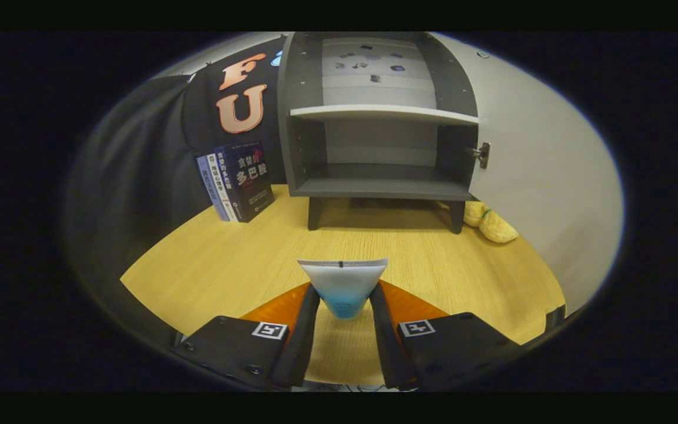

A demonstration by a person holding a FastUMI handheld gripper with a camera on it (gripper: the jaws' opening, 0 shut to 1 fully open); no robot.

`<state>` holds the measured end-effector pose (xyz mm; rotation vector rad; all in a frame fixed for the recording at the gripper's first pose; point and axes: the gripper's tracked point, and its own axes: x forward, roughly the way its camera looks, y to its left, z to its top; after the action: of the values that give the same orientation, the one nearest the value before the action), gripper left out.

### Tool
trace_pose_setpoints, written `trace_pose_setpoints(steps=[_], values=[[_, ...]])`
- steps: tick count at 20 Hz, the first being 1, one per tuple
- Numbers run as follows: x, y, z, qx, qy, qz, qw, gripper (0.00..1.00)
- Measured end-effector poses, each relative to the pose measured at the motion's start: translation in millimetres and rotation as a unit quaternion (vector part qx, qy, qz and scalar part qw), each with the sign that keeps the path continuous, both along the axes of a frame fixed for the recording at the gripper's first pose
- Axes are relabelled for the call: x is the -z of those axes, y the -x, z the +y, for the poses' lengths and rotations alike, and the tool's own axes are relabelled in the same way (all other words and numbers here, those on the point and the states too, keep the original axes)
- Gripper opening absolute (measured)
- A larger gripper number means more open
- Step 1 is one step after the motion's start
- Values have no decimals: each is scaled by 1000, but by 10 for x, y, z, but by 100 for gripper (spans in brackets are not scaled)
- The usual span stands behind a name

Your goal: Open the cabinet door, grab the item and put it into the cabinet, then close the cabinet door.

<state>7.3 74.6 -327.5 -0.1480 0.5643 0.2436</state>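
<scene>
A small packet, white at the top and blue below, sits pinched between the two fingers of my gripper, which is shut on it above the wooden table. Beyond the fingers stands the grey cabinet on short legs. Its door is swung wide open to the right, with a metal hinge on its inner edge. Inside the cabinet a light shelf splits it into an upper and a lower compartment. The lower compartment holds nothing that I can see.
Three dark books lean upright against the booth wall, left of the cabinet. A yellow plush toy lies on the table by the cabinet's right leg, near the open door. Bare tabletop stretches between the fingers and the cabinet.
</scene>
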Motion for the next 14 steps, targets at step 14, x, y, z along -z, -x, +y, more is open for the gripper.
trace_pose_setpoints(steps=[14], values=[[-2727, -969, 239, -13, -62, -178, 982, 55]])
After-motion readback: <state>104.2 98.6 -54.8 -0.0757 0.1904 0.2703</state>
